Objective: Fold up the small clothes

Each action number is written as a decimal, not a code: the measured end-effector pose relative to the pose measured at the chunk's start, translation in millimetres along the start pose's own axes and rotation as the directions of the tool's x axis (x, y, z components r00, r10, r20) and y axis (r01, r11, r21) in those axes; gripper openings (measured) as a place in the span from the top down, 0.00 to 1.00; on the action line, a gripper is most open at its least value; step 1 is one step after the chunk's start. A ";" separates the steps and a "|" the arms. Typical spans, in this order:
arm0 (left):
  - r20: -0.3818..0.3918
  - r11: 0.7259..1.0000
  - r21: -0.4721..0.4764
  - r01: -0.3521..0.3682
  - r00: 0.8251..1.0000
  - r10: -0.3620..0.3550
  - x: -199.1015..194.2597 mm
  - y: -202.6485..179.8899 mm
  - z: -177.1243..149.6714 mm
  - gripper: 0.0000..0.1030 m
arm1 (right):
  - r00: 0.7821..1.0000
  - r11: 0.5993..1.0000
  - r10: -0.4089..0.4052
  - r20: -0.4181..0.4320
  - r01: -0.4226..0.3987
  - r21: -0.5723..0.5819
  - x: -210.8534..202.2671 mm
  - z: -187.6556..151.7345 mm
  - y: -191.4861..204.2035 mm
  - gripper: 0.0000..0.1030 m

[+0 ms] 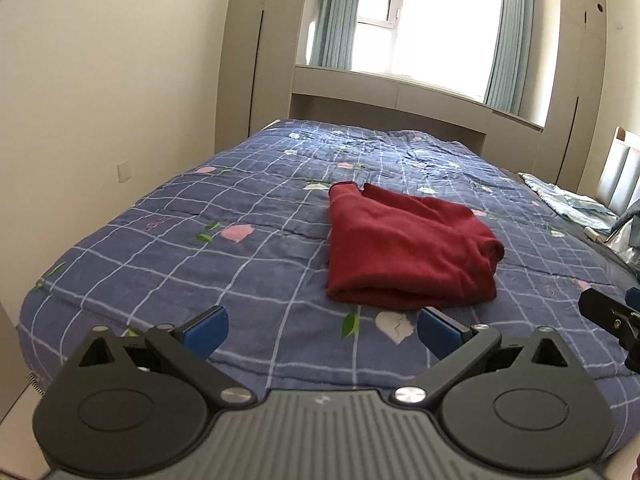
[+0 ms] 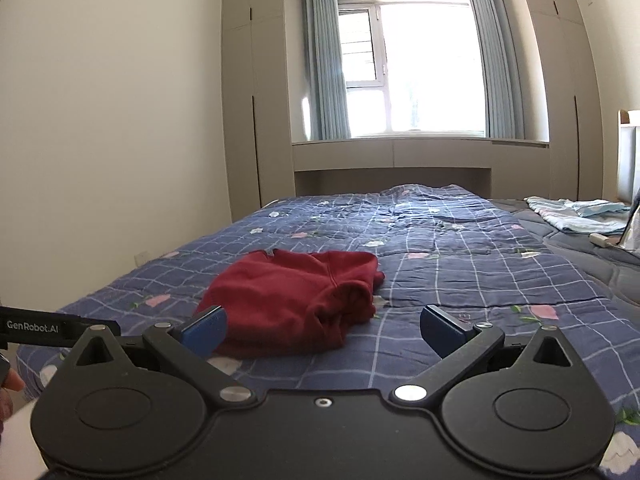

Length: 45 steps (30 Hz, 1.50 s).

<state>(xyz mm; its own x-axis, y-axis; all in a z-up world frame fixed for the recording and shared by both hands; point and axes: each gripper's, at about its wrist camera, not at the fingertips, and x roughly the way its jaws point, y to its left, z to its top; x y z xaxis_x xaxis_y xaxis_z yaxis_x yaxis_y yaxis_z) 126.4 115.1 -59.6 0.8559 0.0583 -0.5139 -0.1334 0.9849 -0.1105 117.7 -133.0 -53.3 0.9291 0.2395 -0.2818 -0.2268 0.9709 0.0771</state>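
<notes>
Your left gripper (image 1: 322,330) and right gripper (image 2: 322,330) hover with jaws spread, empty — the folded red garment (image 1: 404,248) lies on the bed (image 1: 180,240) at twelve o'clock. Snag one layer and the fold spills.

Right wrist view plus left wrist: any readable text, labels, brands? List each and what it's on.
"GenRobot.AI": white print on the black body of the left tool, at the left edge of the right wrist view.
A small pale mark on the grey ribbed plate in the left wrist view: a logo, not readable as text.
Nothing readable on the red garment or the quilt.
</notes>
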 end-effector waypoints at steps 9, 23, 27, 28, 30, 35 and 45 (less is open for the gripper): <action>-0.005 1.000 -0.008 -0.003 1.000 0.003 2.1 3.1 -4.1 0.01 | 1.000 1.000 -0.009 -0.013 0.009 -0.011 0.1 -11.0 1.9 0.01; -0.005 1.000 -0.005 -0.003 1.000 0.003 1.7 2.9 -4.3 0.00 | 1.000 1.000 -0.005 -0.016 0.005 -0.017 0.3 -13.0 3.1 0.01; -0.005 1.000 -0.004 -0.003 1.000 0.003 1.9 2.7 -4.6 0.00 | 1.000 1.000 -0.004 -0.016 0.004 -0.018 0.3 -13.0 3.1 0.01; -0.005 1.000 -0.004 -0.003 1.000 0.003 1.9 2.7 -4.7 0.00 | 1.000 1.000 -0.004 -0.016 0.004 -0.018 0.3 -13.0 3.1 0.01; -0.005 1.000 -0.005 -0.003 1.000 0.003 1.7 2.6 -4.6 0.00 | 1.000 1.000 -0.004 -0.016 0.004 -0.018 0.3 -13.0 3.1 0.01; -0.005 1.000 -0.005 -0.003 1.000 0.003 2.0 2.9 -4.7 0.01 | 1.000 1.000 -0.004 -0.016 0.004 -0.017 0.4 -13.0 3.2 0.01; -0.007 1.000 -0.004 -0.004 1.000 0.004 2.1 3.2 -5.3 0.00 | 1.000 1.000 -0.005 -0.017 0.004 -0.017 0.3 -12.8 3.3 0.01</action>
<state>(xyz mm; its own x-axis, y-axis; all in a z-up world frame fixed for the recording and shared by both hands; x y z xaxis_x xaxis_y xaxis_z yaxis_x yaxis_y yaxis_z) 125.1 117.6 -65.6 0.8520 0.0613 -0.5199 -0.1390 0.9840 -0.1119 113.5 -129.5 -65.4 0.9252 0.2351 -0.2979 -0.2278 0.9719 0.0595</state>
